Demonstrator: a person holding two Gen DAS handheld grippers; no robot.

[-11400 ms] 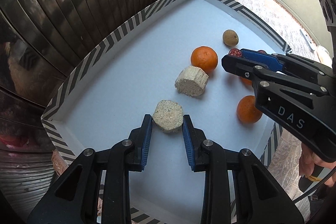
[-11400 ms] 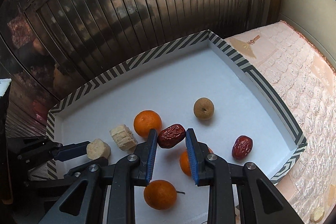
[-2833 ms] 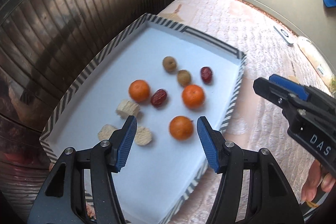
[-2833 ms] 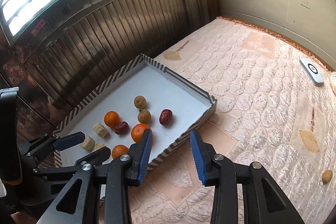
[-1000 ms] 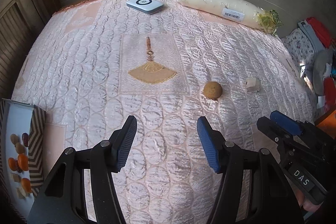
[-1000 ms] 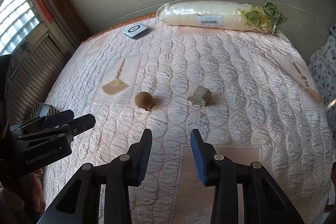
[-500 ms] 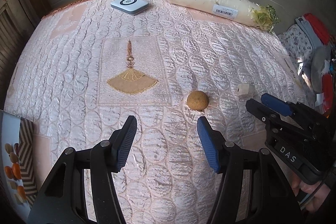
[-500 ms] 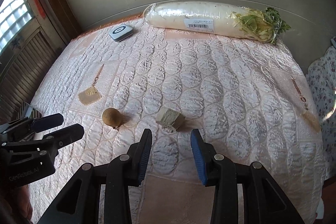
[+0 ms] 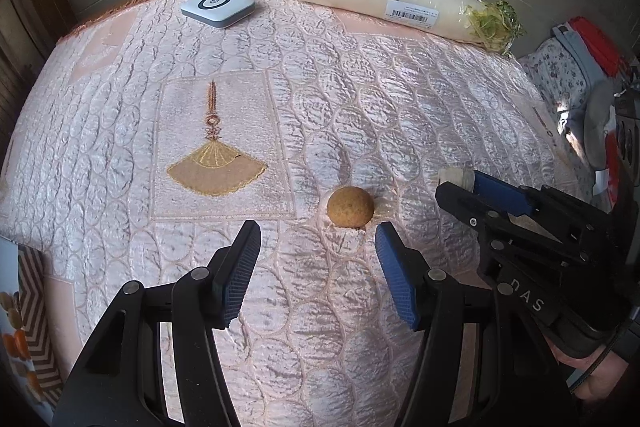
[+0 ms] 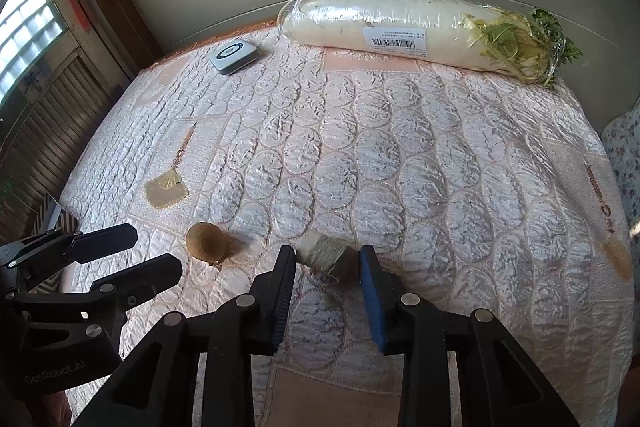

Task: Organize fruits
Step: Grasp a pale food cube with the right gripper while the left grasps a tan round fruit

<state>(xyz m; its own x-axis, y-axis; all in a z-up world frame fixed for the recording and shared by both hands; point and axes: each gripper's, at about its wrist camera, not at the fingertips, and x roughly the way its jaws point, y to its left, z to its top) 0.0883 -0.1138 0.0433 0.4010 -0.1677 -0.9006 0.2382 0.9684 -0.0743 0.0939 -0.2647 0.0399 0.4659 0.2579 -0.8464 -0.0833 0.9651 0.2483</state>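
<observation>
A round brown fruit [image 9: 351, 207] lies on the pink quilted cover. My left gripper [image 9: 316, 231] hangs open just short of it, the fruit beyond the tips and nearer the right finger. A pale cut chunk [image 10: 324, 251] lies to the right of the fruit [image 10: 207, 242]. My right gripper [image 10: 326, 261] straddles that chunk and its jaws are closing, pads close to both sides with a thin gap still showing. In the left wrist view the right gripper [image 9: 460, 185] almost hides the chunk [image 9: 454, 174]. The right wrist view has the left gripper [image 10: 158, 250] at the left.
A long wrapped white radish [image 10: 400, 27] lies along the far wall, with a flat white-grey device [image 9: 218, 7] to its left. The striped tray [image 9: 36, 307] with oranges peeks in at the left wrist view's left edge. Clothes lie beyond the cover's right edge.
Both grippers have come closer and lower toward the brown fruit and the pale chunk. The right jaws now have the chunk between them and have narrowed. The left jaws kept their width.
</observation>
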